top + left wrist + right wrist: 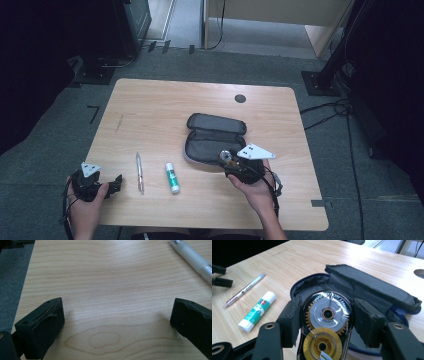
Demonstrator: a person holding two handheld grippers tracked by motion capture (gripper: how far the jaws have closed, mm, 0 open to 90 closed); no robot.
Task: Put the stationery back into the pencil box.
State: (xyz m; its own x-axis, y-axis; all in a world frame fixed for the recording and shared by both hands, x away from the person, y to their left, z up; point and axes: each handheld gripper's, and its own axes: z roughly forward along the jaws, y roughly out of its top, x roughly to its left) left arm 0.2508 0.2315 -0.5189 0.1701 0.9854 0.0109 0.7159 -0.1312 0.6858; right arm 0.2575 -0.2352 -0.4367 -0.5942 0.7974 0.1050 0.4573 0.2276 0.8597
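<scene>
My right gripper (325, 315) is shut on a correction tape dispenser (327, 322), a clear case with yellow gear wheels, held just above the near edge of the open dark pencil case (372, 292). In the high view that gripper (227, 159) sits at the case's (212, 137) front rim. A glue stick (172, 177) and a pen (140, 172) lie side by side on the table to the left. My left gripper (117, 315) rests open over bare wood near the table's left front corner, with the pen (193, 260) off to its upper right. In the high view the left gripper (116, 182) points toward the pen.
The wooden table (150, 110) has a round cable hole (240, 98) at the back. Grey carpet, dark stands and cables surround it. The glue stick (257, 311) and pen (244, 291) lie left of the right gripper.
</scene>
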